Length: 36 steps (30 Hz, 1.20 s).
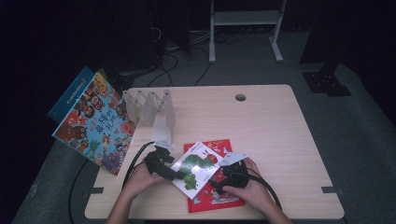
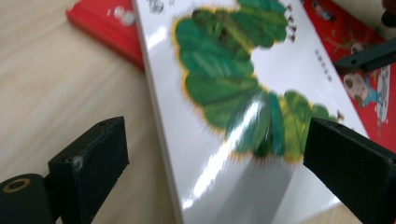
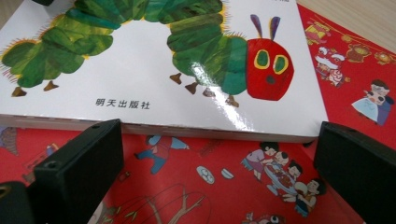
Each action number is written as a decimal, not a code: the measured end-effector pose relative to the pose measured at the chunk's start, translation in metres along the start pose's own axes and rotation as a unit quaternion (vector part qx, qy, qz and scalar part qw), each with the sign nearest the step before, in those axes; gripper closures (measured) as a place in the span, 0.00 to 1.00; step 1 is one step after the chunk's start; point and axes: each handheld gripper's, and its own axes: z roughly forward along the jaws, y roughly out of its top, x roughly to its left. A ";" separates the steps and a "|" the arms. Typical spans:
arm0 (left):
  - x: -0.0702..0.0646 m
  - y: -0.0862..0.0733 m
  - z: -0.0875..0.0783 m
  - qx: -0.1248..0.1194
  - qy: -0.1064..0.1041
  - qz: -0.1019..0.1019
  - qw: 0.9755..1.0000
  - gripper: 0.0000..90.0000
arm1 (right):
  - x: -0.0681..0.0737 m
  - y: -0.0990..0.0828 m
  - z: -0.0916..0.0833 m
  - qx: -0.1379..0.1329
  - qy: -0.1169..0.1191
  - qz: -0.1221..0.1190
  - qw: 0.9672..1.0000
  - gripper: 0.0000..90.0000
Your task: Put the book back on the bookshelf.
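A white picture book with a green caterpillar (image 1: 198, 165) lies slanted on top of a red picture book (image 1: 224, 145) near the table's front edge. My left gripper (image 1: 180, 176) is at the white book's left edge, open. In the left gripper view its jaws straddle the white book (image 2: 224, 93), a corner of which lies between them. My right gripper (image 1: 218, 184) is at the book's lower right, also open. In the right gripper view its jaws hover over the red book (image 3: 210, 182), just short of the white book's (image 3: 140, 70) long edge.
A white divider rack (image 1: 152, 109) stands on the wooden table (image 1: 266, 126) at the back left. A colourful monster book (image 1: 95, 121) leans beside the rack past the table's left edge, with a blue book (image 1: 70, 95) behind it. A cable hole (image 1: 240, 97) is near the far edge.
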 end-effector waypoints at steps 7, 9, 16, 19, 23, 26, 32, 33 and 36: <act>0.000 -0.014 -0.003 0.020 -0.014 -0.018 1.000 0.06 | 0.010 -0.003 -0.002 -0.005 0.009 -0.010 1.000 0.01; -0.001 -0.013 -0.002 0.020 -0.019 -0.019 0.999 0.06 | 0.014 -0.004 -0.001 -0.013 0.009 -0.009 1.000 0.01; -0.007 -0.007 0.004 0.026 -0.036 -0.028 0.999 0.06 | 0.020 -0.005 0.004 -0.034 -0.003 0.002 0.999 0.00; -0.005 -0.007 0.003 0.024 -0.044 -0.038 0.998 0.06 | 0.020 -0.005 0.004 -0.034 -0.005 0.002 0.999 0.00; -0.005 -0.005 0.003 0.026 -0.044 -0.041 0.998 0.06 | 0.021 -0.005 0.003 -0.036 -0.010 -0.001 0.999 0.00; -0.005 -0.004 0.002 0.025 -0.046 -0.045 0.998 0.06 | 0.021 -0.005 0.003 -0.036 -0.010 -0.001 0.999 0.00; -0.009 0.002 -0.021 -0.031 -0.068 -0.037 0.997 0.08 | 0.021 -0.006 0.003 -0.037 -0.015 -0.004 0.999 0.00; -0.010 0.005 -0.027 -0.042 -0.074 -0.032 0.996 0.09 | 0.021 -0.006 0.003 -0.038 -0.016 -0.001 0.999 0.00; -0.014 0.008 -0.037 -0.068 -0.088 -0.022 0.994 0.13 | 0.020 -0.005 0.003 -0.035 -0.016 0.002 0.999 0.00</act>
